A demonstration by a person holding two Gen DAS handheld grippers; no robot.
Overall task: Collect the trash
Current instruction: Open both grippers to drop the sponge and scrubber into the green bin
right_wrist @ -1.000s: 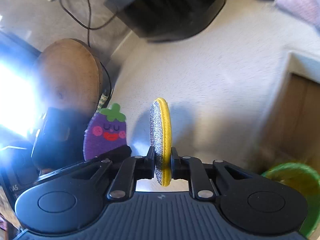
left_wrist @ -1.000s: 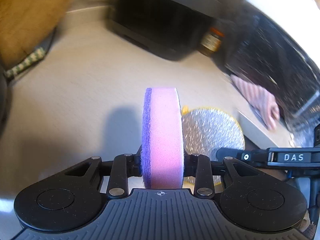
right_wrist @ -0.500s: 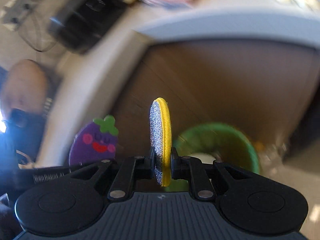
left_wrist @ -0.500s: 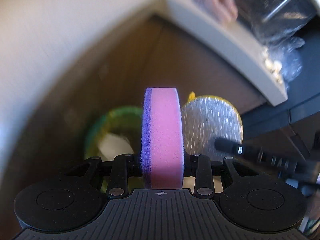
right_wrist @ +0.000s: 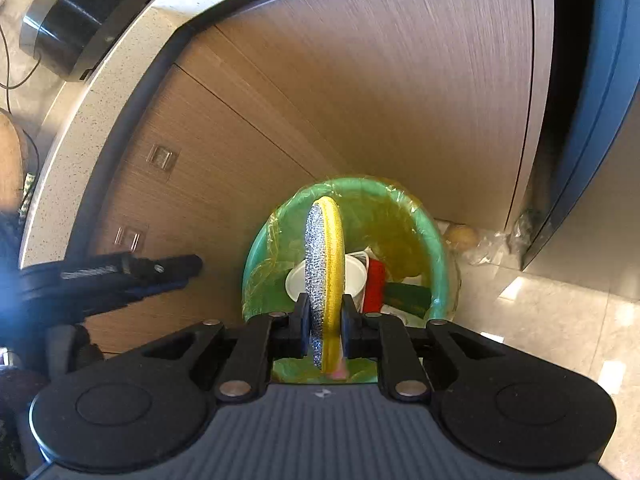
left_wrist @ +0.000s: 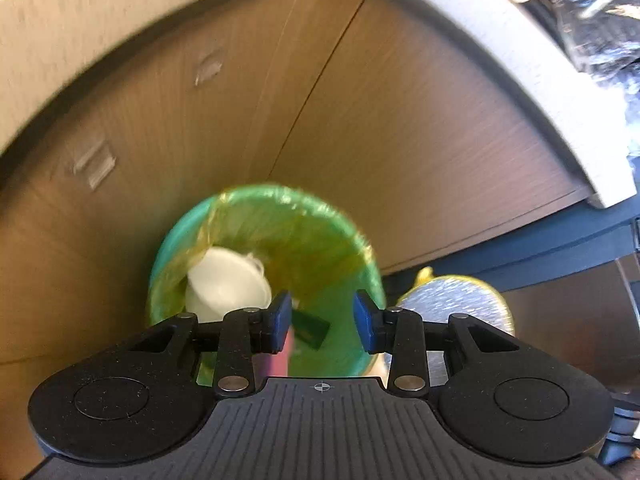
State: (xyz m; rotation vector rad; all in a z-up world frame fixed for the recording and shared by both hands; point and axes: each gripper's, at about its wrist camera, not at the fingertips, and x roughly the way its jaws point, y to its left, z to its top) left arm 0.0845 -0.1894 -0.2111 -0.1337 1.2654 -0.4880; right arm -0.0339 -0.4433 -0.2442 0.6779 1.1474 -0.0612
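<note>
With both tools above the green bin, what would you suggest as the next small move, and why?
Probably open the right tool. It is shut on the round yellow scrubber, which hangs over the green bin. The left tool stands open, its pink sponge slipping down between the pads.

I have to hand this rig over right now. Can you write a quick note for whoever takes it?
Left claw: open, jaws have just been opening; the pink sponge is slipping out below them, above the green bin.
Right claw: shut on the round yellow scrubber, over the same bin.
In the bin: a white cup, red and green scraps.
Left: release the scrubber.
</note>
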